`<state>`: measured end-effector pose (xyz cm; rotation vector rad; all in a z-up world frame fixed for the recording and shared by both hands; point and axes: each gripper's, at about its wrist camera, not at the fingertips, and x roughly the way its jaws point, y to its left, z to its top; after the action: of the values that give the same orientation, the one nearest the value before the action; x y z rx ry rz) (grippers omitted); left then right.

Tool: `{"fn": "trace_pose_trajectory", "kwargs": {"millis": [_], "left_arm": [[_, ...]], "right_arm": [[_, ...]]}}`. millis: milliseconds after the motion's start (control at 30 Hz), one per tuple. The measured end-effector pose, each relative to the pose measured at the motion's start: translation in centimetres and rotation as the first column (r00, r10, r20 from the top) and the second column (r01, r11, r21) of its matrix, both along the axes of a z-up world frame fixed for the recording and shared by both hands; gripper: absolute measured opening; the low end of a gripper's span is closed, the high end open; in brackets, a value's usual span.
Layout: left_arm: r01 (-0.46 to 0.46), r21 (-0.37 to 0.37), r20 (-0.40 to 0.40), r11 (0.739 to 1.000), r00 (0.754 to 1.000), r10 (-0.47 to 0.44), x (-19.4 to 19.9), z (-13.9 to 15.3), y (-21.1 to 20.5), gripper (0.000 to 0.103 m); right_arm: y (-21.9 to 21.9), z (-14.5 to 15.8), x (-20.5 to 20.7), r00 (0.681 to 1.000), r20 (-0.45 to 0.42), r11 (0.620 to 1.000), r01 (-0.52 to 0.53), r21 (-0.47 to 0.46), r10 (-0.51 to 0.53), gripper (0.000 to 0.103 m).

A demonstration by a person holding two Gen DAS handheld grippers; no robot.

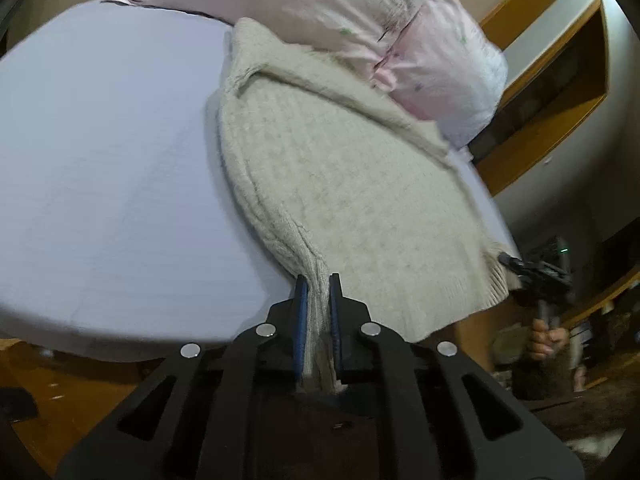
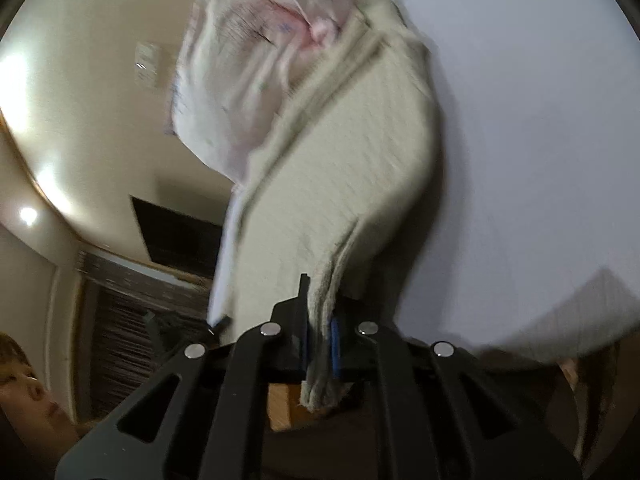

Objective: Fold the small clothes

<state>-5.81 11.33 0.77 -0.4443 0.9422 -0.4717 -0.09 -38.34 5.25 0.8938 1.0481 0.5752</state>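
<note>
A cream knitted sweater [image 1: 340,168] lies stretched over a lavender bed [image 1: 100,160], its far end against a pink pillow [image 1: 360,12]. My left gripper [image 1: 318,280] is shut on the sweater's near left corner, with ribbed hem bunched between the blue pads. My right gripper [image 1: 520,266] shows at the right in the left wrist view, at the sweater's other near corner. In the right wrist view, my right gripper [image 2: 320,292] is shut on bunched layers of the sweater [image 2: 340,168], which is blurred. The far right fingertip is hidden by fabric.
The pink pillow [image 2: 248,80] sits at the head of the bed [image 2: 540,160]. A wooden headboard shelf [image 1: 560,92] stands behind on the right. Wooden floor [image 1: 52,392] lies below the bed's edge. A person's face [image 2: 24,384] shows at the lower left of the right wrist view.
</note>
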Motion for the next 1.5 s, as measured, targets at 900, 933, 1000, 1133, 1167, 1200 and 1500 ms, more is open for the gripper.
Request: {"fn": "trace_pose_trajectory", "kwargs": {"millis": [900,933,1000,1133,1167,1200,1500], "left_arm": [[-0.443,-0.378,-0.174,0.813,0.896,0.408,30.4,0.7,9.1,0.074],[-0.474,-0.386,-0.161,0.791,0.879,0.448,30.1,1.1,10.2,0.087],[-0.487,-0.378,-0.115,0.788,0.869,0.482,28.9,2.3,11.6,0.087],[-0.374,-0.250,-0.054,0.893,0.926,0.373,28.2,3.9,9.6,0.087],[-0.338,-0.162,-0.018,0.927,0.940,0.340,28.1,4.5,8.4,0.087],[-0.318,-0.095,0.014,0.943,0.947,0.320,28.1,5.1,7.7,0.087],[-0.202,0.208,0.005,0.957,0.979,0.206,30.3,5.4,3.0,0.087]], "right_arm": [[-2.6,-3.5,30.9,0.894,-0.092,0.877,0.448,0.173,-0.439,0.068],[-2.8,-2.6,30.2,0.888,-0.064,0.876,0.460,0.142,-0.456,0.073],[-3.0,-1.4,28.9,0.874,-0.027,0.871,0.485,0.080,-0.485,0.094],[-2.2,1.2,27.2,0.891,0.130,0.888,0.448,-0.098,-0.435,0.095],[-1.7,1.9,27.1,0.896,0.180,0.880,0.436,-0.188,-0.406,0.095],[-1.1,2.3,27.4,0.903,0.202,0.871,0.422,-0.251,-0.379,0.092],[2.8,2.9,27.0,0.963,0.226,0.877,0.233,-0.421,-0.148,0.082]]}}
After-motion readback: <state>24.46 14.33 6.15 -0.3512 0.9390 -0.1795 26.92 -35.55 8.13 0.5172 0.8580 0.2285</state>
